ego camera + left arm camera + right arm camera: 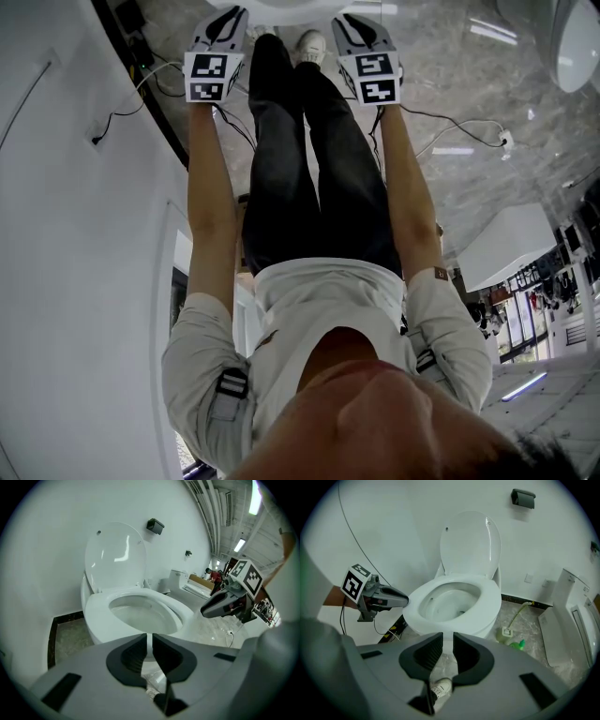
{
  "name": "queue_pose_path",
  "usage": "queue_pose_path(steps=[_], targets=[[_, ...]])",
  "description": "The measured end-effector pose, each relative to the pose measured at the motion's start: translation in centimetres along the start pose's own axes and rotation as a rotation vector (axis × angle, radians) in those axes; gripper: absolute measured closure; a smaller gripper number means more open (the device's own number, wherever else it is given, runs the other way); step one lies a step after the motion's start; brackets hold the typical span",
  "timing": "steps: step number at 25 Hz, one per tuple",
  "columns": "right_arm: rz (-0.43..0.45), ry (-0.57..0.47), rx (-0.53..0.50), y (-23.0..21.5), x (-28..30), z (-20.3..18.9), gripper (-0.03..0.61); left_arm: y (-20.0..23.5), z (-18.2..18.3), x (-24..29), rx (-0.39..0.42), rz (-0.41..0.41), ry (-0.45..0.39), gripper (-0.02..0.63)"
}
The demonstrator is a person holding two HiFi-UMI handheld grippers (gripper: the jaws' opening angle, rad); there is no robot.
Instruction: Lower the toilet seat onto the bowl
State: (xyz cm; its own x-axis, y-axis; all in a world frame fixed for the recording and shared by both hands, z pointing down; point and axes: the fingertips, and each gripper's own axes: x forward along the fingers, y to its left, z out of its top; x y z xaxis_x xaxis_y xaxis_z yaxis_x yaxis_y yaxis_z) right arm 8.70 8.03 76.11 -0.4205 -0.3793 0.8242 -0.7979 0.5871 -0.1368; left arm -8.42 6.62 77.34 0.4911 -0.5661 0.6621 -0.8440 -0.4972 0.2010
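The white toilet seat (185,611) lies flat on the bowl's rim, and the lid (115,555) stands upright against the wall behind it. From the right gripper view the seat (487,597) is likewise down and the lid (471,543) raised. My left gripper (152,641) hovers in front of the bowl, apart from it, its jaws drawn to a thin slit with nothing between them. My right gripper (447,644) is also short of the bowl, jaws slightly parted and empty. In the head view both grippers, left (228,14) and right (356,21), point forward past the person's legs.
A black box (522,498) is fixed on the wall above the toilet. A green bottle and hose (513,644) lie on the marble floor to the right, beside a white panel (567,620). A cable (229,637) runs over the floor. A shoe (440,686) shows below my right jaws.
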Motion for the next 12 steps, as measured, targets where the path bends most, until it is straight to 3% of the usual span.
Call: queue_pose_path(steps=[12], targets=[[-0.017, -0.094, -0.026, 0.1, -1.9, 3.3, 0.523, -0.5, 3.8, -2.9, -0.011, 0.021, -0.106, 0.591]])
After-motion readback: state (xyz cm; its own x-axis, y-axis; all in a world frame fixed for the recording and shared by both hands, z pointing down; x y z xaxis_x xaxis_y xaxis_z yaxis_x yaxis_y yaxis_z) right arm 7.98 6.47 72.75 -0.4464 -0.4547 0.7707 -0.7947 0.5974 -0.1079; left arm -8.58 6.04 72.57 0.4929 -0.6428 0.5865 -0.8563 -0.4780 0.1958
